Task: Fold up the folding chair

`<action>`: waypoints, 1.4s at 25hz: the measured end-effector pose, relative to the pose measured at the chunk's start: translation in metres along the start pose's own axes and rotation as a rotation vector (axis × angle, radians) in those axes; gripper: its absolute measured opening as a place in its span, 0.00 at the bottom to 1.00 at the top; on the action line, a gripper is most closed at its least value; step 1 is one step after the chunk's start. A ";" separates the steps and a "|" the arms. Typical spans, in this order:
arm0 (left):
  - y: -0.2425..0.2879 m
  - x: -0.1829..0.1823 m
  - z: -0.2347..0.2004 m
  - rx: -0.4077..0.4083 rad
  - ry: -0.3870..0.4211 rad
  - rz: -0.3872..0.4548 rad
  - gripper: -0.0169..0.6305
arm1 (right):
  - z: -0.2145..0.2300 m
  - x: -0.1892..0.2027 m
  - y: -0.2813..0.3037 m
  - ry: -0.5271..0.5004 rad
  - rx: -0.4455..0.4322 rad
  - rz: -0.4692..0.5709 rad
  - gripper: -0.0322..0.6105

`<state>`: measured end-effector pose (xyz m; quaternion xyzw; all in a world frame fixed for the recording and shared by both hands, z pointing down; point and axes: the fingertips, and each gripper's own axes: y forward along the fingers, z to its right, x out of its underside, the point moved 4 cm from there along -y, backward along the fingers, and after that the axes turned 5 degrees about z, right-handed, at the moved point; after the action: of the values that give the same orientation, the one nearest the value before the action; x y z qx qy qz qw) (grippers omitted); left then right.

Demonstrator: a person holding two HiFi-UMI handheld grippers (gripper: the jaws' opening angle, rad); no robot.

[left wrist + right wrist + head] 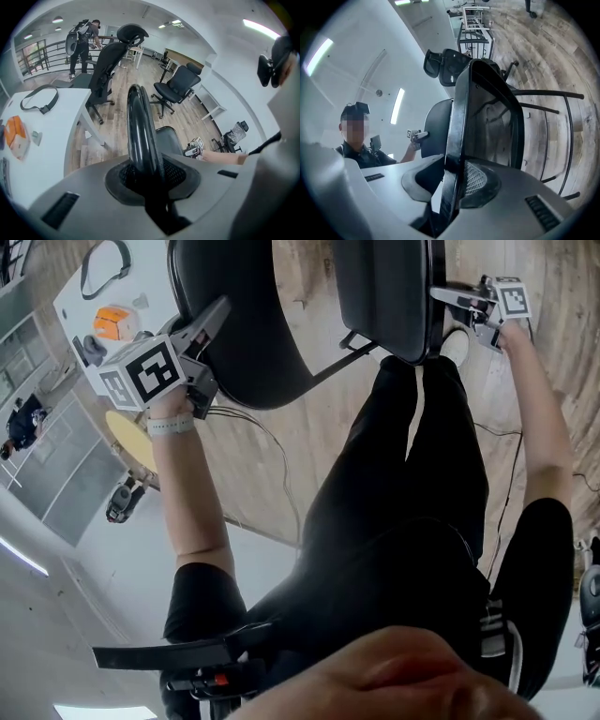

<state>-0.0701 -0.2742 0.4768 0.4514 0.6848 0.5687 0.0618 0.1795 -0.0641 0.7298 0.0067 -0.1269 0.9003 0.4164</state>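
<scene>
The black folding chair, with rounded back, squarish seat and thin metal frame, stands just beside the white table.

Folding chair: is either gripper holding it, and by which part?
Both hold the folding chair. The left gripper has its fingers on the rim of the rounded panel; the right gripper has its fingers on the edge of the squarer panel.

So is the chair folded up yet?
Not yet. Done: both grippers have a grip, the left gripper shut on the backrest rim, the right gripper on the seat edge. In hand: the seat looks tipped up. Still to do: seat and backrest stand apart, so they need pressing flat together.
</scene>
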 end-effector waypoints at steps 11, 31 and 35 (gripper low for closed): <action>-0.025 -0.003 -0.052 -0.018 -0.036 0.024 0.12 | -0.011 -0.002 0.111 0.009 -0.051 -0.037 0.14; -0.066 -0.010 -0.094 -0.061 -0.031 0.022 0.12 | -0.012 0.004 0.281 0.012 0.183 -0.055 0.11; -0.065 -0.005 -0.101 -0.076 -0.034 0.026 0.12 | 0.000 0.010 0.305 0.027 0.211 -0.045 0.11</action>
<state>-0.1628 -0.3472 0.4556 0.4672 0.6557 0.5873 0.0828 -0.0559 -0.2457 0.6631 0.0413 -0.0259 0.8991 0.4349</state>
